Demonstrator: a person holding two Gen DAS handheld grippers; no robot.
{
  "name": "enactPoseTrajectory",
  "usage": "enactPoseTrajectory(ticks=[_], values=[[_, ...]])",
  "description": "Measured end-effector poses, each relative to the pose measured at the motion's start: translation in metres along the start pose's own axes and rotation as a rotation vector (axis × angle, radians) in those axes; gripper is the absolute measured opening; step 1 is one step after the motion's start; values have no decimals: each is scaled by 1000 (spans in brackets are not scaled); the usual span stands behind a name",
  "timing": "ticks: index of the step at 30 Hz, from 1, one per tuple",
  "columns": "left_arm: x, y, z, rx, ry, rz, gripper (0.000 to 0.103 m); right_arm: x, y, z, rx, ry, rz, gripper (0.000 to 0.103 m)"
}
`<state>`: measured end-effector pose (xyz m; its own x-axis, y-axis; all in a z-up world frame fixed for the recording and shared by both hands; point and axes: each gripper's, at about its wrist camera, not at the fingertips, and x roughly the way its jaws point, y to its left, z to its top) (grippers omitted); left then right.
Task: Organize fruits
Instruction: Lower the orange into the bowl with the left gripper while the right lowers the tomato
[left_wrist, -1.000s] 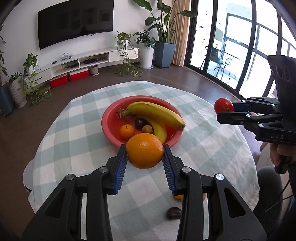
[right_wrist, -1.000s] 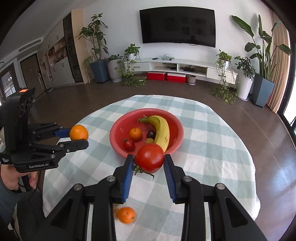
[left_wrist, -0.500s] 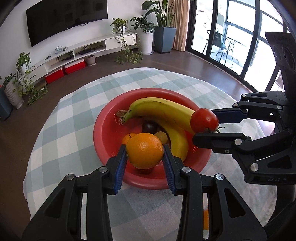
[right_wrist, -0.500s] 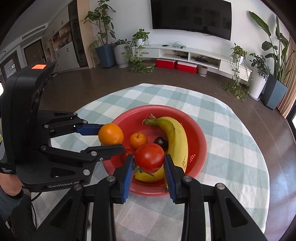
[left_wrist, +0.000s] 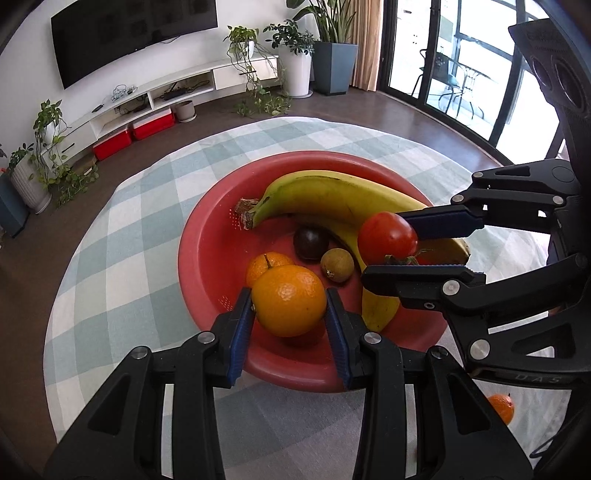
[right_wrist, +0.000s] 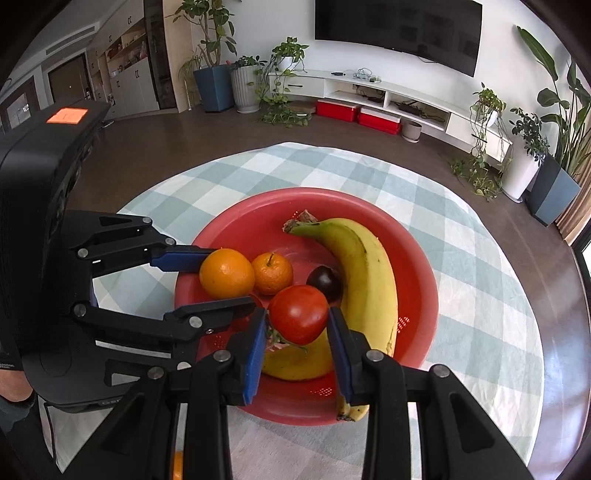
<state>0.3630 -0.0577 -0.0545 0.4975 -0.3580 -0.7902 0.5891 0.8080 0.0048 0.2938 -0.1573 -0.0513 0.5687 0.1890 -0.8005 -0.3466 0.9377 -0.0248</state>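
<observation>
- The left hand-held gripper (left_wrist: 289, 308) clamps a large orange (left_wrist: 289, 301) above the near side of the red bowl (left_wrist: 207, 266).
- The right hand-held gripper (right_wrist: 297, 326) clamps a tomato (right_wrist: 298, 314) over the bowl's bananas (right_wrist: 364, 273).
- In the bowl lie a small orange (right_wrist: 272, 273), a dark plum (left_wrist: 311, 242) and a brown fruit (left_wrist: 337, 264).
- Another orange (left_wrist: 501, 408) lies on the tabletop (left_wrist: 122, 236), outside the bowl.

Two wrist fisheyes, angled steeply down, close over the red bowl (left_wrist: 207, 258), shared from opposite sides
</observation>
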Motion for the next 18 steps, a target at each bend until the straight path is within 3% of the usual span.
enactPoseTrajectory(ticks=[18], values=[[-3,-3,-2,11,0,-1,36,-4,1,-4,-6,-9,-18,36]])
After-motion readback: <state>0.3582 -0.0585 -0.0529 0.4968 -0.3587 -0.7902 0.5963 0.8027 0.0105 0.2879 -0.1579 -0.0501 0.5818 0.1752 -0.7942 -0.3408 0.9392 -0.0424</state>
